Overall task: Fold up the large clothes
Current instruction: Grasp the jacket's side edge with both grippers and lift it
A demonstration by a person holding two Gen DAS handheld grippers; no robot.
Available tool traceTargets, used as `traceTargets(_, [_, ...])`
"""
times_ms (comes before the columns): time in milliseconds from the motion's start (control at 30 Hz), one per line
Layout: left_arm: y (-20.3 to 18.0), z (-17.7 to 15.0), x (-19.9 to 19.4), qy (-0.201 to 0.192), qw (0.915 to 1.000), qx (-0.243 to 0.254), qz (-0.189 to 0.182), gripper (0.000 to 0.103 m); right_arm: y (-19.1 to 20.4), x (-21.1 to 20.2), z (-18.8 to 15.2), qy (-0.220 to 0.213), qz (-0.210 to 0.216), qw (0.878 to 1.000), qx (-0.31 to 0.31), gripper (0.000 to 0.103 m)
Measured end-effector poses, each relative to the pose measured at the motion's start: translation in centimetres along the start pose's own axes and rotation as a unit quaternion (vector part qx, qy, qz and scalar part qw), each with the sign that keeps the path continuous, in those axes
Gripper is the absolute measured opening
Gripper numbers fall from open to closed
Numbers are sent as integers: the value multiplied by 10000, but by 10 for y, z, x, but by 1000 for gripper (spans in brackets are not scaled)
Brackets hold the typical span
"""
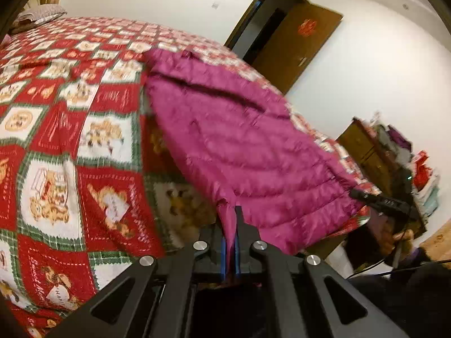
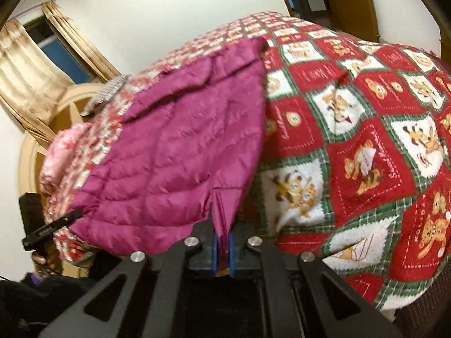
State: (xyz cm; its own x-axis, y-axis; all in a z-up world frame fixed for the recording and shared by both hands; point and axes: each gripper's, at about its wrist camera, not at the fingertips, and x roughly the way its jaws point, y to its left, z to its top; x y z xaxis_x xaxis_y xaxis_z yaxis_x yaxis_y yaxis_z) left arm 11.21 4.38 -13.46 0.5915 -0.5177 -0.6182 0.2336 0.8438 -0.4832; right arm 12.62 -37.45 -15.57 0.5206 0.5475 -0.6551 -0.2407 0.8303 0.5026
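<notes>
- My left gripper (image 1: 230,219) is pinched on a thin pleat at the near hem of the magenta quilted jacket (image 1: 231,146); my right gripper (image 2: 221,225) is clamped on another bit of that same near edge. No gap shows between either pair of pads beyond the cloth itself.
- The jacket lies on the bed (image 1: 56,129) over the red and green teddy-bear quilt, with its near edge raised off the quilt between my two claws and its far end resting flat toward the middle of the bed.
- The fabric looks slick and puffy, and each claw holds only a narrow fold. I judge a sharp tug could slide the hem out of one pad, and that side would drop.
- If my claws travel unevenly, the fold line will skew and the layers will not stack squarely.
- The padding traps air, so the folded half may spring open once I let go.
- The quilt sits directly under the hem; I cannot tell whether a pad has caught any of it, and dragging it would rumple the bed.
- The jacket lies close to the bed's edge, so pulling toward me may tip it off.
</notes>
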Motion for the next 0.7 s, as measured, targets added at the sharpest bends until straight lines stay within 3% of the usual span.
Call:
traceTargets(200, [-13, 10, -36, -361, 9985, 103, -401, 3, 17, -22, 5, -212, 350, 9991, 85, 8])
traceTargets(700, [-39, 2, -85, -765, 9934, 499, -687, 3, 23, -91, -4, -763, 272, 9965, 199, 8])
